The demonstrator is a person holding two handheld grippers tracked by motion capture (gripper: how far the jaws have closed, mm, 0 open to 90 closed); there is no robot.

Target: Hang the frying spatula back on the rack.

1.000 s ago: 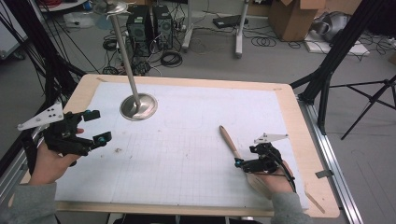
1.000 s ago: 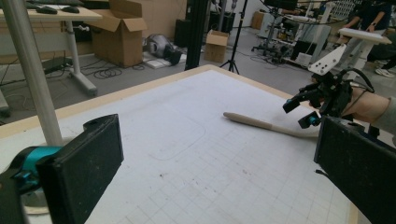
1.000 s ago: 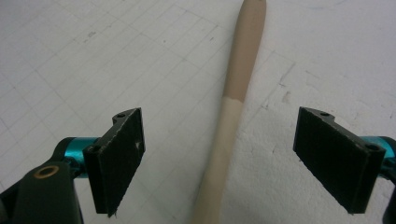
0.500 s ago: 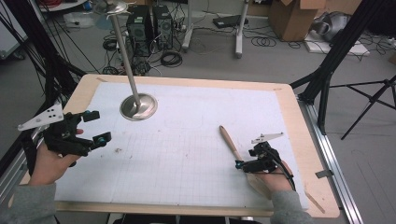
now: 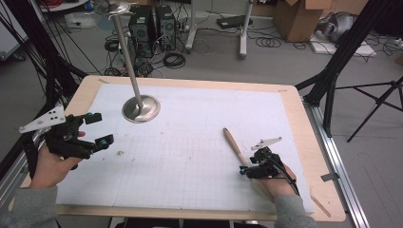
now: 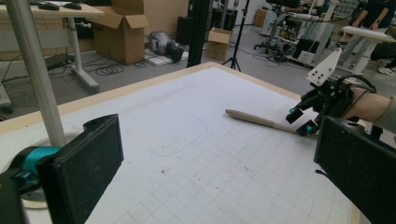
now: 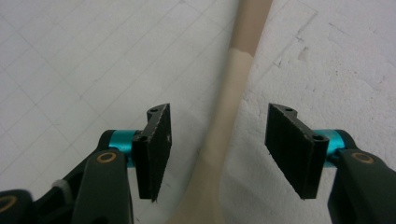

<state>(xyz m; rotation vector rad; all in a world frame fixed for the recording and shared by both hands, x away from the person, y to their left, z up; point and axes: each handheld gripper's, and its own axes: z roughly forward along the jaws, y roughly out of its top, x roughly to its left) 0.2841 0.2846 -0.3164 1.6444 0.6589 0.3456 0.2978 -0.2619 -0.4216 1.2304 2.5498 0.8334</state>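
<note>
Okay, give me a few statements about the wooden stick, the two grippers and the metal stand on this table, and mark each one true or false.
1. The wooden stick lies flat on the table. True.
2. The right gripper is clamped on the stick. False: its jaws have just been closing, with the stick between them, but gaps remain on both sides.
3. The left gripper holds the metal stand. False: its jaws are open and hold nothing.
4. The stand's round base sits on the table's far left part. True.

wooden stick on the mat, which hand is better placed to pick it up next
Right. The right claw already straddles the wooden stick, its jaws just closing in but not yet touching it. The left claw hangs open at the mat's far side, beside the metal stand.
</note>
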